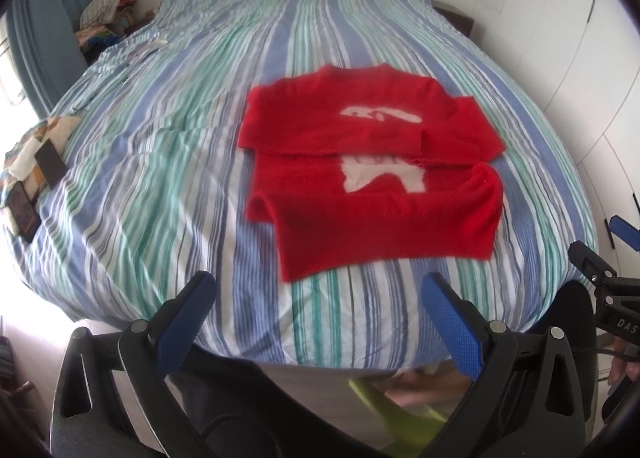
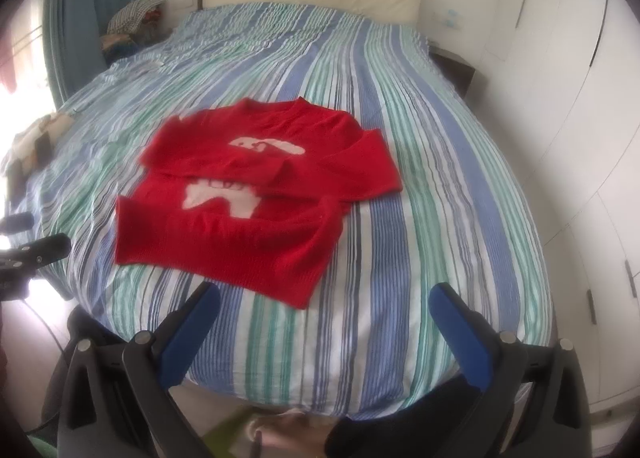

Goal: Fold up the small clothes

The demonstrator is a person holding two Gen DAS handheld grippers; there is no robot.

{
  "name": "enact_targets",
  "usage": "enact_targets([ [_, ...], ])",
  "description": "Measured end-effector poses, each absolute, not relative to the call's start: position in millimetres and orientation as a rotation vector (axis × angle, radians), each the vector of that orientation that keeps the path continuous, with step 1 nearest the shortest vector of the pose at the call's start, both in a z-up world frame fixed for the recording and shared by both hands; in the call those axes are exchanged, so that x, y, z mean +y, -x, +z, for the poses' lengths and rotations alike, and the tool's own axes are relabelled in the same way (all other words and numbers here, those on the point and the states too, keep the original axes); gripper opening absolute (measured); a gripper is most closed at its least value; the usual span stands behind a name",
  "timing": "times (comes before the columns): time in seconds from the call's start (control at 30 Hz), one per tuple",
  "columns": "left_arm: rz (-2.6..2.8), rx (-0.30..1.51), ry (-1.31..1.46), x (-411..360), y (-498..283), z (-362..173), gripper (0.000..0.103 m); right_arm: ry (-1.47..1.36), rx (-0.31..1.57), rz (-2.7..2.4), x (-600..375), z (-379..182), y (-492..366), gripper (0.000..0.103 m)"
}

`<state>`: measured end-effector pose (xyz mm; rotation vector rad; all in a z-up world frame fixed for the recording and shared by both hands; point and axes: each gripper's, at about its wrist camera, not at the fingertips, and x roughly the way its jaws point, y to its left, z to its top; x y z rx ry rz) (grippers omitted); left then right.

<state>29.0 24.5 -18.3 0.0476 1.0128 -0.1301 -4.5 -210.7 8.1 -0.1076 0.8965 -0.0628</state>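
On the striped bed (image 1: 168, 162), near its foot, lies the red sweater (image 1: 372, 186), sleeves apparently folded across — blur hides detail. Both tongs — left (image 1: 318, 322), right (image 2: 324, 332) — hang wide, empty. Pinching one layer could drag those sleeves loose.

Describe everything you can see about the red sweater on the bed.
The red sweater looks like a soft knit with a white figure on its front. It lies flat on the striped bedspread, partly folded: both sleeves are laid across the body, one over the chest, one nearer the hem, splitting the white figure into two patches. The neckline points toward the headboard, the hem toward the camera. Only the bedspread touches it; both grippers hover open, clear of it.
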Motion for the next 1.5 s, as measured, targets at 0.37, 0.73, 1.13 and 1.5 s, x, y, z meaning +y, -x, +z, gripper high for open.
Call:
enact_targets([
  [0.37,-0.127,1.012,-0.052,23.5,-28.1,-19.1,0.103,0.117,0.920,-0.073,-208.8,4.1,6.9,0.103],
  [0.73,-0.119,1.016,-0.058,25.5,-24.2,-23.8,0.103,0.123,0.930,-0.066,-204.7,1.9,7.6,0.103],
  [1.13,-0.118,1.015,-0.063,26.1,-23.1,-23.7,0.103,0.123,0.929,-0.065,-203.5,2.2,8.0,0.103],
  [1.5,-0.119,1.029,-0.037,44.2,-32.1,-44.7,0.103,0.131,0.918,-0.042,-204.4,-0.9,8.1,0.103],
])
